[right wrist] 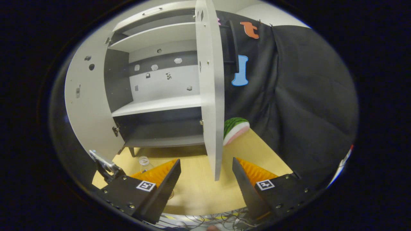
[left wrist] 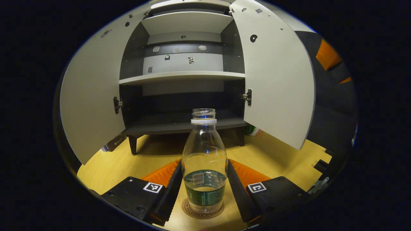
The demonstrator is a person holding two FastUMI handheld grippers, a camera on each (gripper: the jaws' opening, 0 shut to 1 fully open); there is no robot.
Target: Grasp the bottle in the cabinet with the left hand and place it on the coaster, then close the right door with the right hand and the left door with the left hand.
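Observation:
A clear, uncapped plastic bottle [left wrist: 204,150] with a green label and a little water stands upright on a round brown coaster [left wrist: 192,212] on the wooden table. My left gripper [left wrist: 204,164] has a finger against each side of it, shut on the bottle. Behind it the cabinet [left wrist: 183,75] stands with both doors swung open, the left door [left wrist: 93,96] and the right door [left wrist: 276,80]. In the right gripper view my right gripper [right wrist: 206,161] is open and holds nothing. The right door [right wrist: 210,96] is edge-on just beyond its fingers. The bottle's neck [right wrist: 144,161] peeks out at lower left.
The cabinet shelves [left wrist: 181,76] hold nothing. A toy watermelon slice [right wrist: 236,130] lies on the table [right wrist: 199,189] behind the right door. A small dark box [left wrist: 114,143] sits by the cabinet's left leg. Cables [right wrist: 205,219] run along the table's near edge.

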